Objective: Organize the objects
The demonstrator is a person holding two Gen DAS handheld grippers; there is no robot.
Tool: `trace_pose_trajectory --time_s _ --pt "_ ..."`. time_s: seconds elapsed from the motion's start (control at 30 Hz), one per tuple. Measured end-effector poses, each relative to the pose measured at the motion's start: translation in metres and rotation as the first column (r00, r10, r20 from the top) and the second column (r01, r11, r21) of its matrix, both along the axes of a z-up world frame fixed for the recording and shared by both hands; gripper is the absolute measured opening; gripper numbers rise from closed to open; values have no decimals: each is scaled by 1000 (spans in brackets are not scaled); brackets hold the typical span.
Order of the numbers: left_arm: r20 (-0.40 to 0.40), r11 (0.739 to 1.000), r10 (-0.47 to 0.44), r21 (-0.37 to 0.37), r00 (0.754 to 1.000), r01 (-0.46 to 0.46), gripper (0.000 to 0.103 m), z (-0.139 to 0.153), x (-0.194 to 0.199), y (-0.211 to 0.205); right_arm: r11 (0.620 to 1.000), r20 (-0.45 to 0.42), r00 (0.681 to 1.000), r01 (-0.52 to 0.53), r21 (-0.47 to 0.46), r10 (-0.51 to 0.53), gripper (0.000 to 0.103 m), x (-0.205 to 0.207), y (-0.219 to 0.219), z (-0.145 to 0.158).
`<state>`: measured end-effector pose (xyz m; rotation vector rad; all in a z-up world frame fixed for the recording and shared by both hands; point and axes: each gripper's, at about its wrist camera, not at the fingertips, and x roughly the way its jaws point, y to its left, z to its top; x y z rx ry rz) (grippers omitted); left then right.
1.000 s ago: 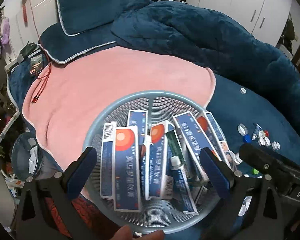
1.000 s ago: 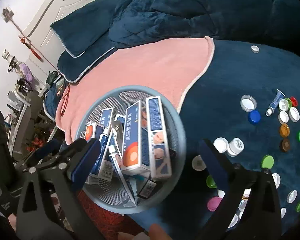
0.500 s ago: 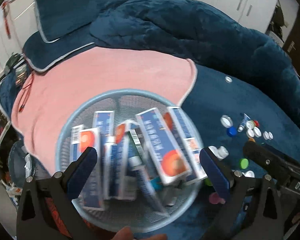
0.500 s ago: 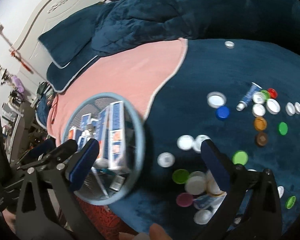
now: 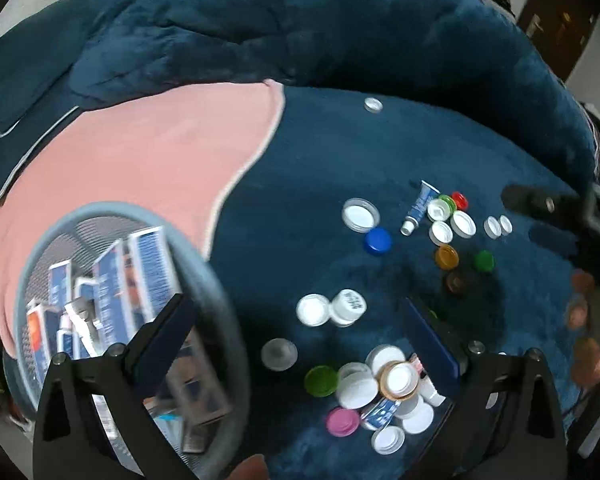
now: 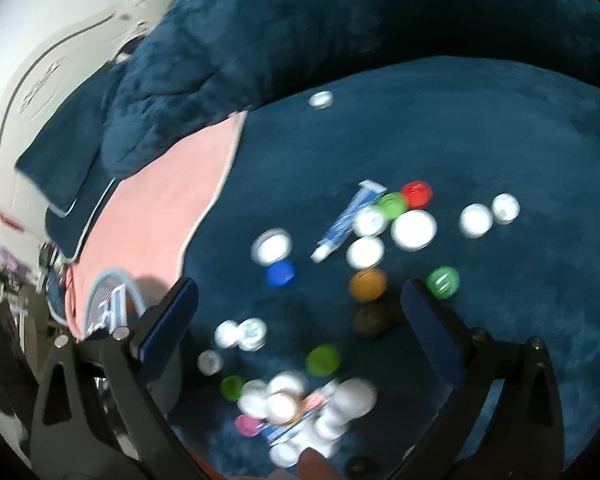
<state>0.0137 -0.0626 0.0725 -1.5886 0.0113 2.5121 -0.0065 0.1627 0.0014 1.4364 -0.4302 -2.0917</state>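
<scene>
A round grey-blue mesh basket [image 5: 96, 206] sits at the lower left, holding several blue and orange boxes [image 5: 148, 264] and tubes. Loose bottle caps in white, green, blue, red and brown lie scattered on the dark blue blanket [image 5: 320, 184]. Among them is a small blue tube [image 5: 420, 208]. A heap of caps [image 5: 384, 384] lies near the front. My left gripper [image 5: 300, 320] is open and empty, between the basket and the heap. My right gripper [image 6: 300, 300] is open and empty above the blurred caps, with the tube [image 6: 348, 216] ahead and the basket [image 6: 112, 272] far left.
A pink towel [image 5: 140, 152] lies under the basket. A bunched blue quilt [image 5: 300, 32] rises behind, with a pillow [image 5: 20, 80] at the left. One white cap [image 5: 373, 105] lies apart near the quilt. The other gripper's dark body [image 5: 540, 204] and a person's fingers [image 5: 580, 320] show at the right.
Both grippers have swung right, away from over the basket and toward the scattered caps. The basket has slid to the left of both views. Both stay open.
</scene>
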Motion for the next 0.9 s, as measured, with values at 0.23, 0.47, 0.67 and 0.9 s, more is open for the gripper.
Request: trace_pose_trajectory --time_s 0.23,0.47,0.67,0.9 --pt "-15 1000 -19 -9 1000 19 102 -7 -11 20 986 184 981 -22 -167 53 102 -40 -21 -46" --pt "-34 997 11 74 999 -9 102 5 -13 9 961 235 963 -65 -267 130 102 -69 -69 -75" --pt "-36 996 35 89 999 -32 102 3 -16 8 984 313 949 32 -173 24 102 -85 -71 -108" --pt "15 996 26 81 1000 -27 102 -9 -18 8 983 304 949 126 -132 -81 90 -107 -71 -118"
